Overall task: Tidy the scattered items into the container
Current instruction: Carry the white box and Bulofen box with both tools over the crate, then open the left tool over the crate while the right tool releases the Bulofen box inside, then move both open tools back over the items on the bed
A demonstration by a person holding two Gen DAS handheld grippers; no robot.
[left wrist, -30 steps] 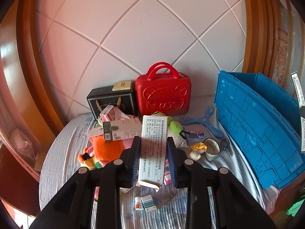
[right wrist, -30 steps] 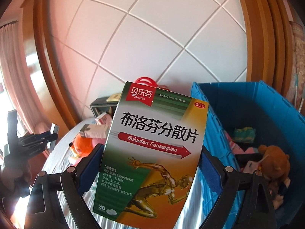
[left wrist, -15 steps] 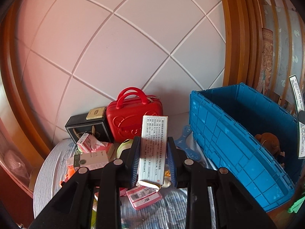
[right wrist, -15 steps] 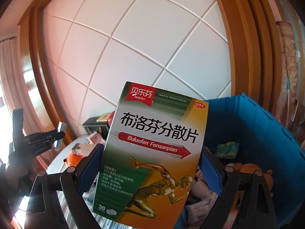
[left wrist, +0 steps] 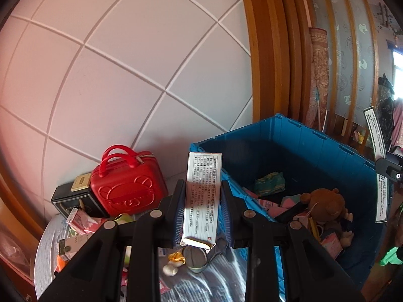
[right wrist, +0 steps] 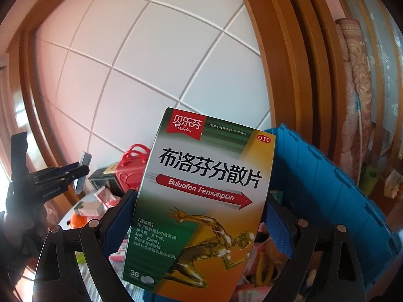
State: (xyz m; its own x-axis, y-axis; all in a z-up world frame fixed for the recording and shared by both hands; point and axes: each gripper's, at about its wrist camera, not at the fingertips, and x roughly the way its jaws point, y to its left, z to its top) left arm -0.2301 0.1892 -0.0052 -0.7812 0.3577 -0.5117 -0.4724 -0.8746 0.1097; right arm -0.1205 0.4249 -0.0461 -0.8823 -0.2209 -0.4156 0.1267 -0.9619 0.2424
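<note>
My left gripper [left wrist: 201,196] is shut on a narrow white medicine box [left wrist: 201,201], held upright in the air above the near left rim of the blue crate [left wrist: 314,151]. My right gripper [right wrist: 199,216] is shut on a large green-and-orange ibuprofen box [right wrist: 201,201], held up over the crate [right wrist: 327,188]. The crate holds a brown teddy bear [left wrist: 325,206], a green packet [left wrist: 269,183] and pink boxes. The left gripper also shows at the left of the right wrist view [right wrist: 80,170].
A red bear-embossed case [left wrist: 128,191] and a black box [left wrist: 73,201] stand against the white panelled wall. Loose boxes, a pink carton [left wrist: 80,220] and a small cup [left wrist: 194,256] lie on the striped cloth. Wooden frames stand behind the crate.
Both grippers have moved right and up with their boxes, from over the cluttered cloth toward the crate. The crate's inside has come into view.
</note>
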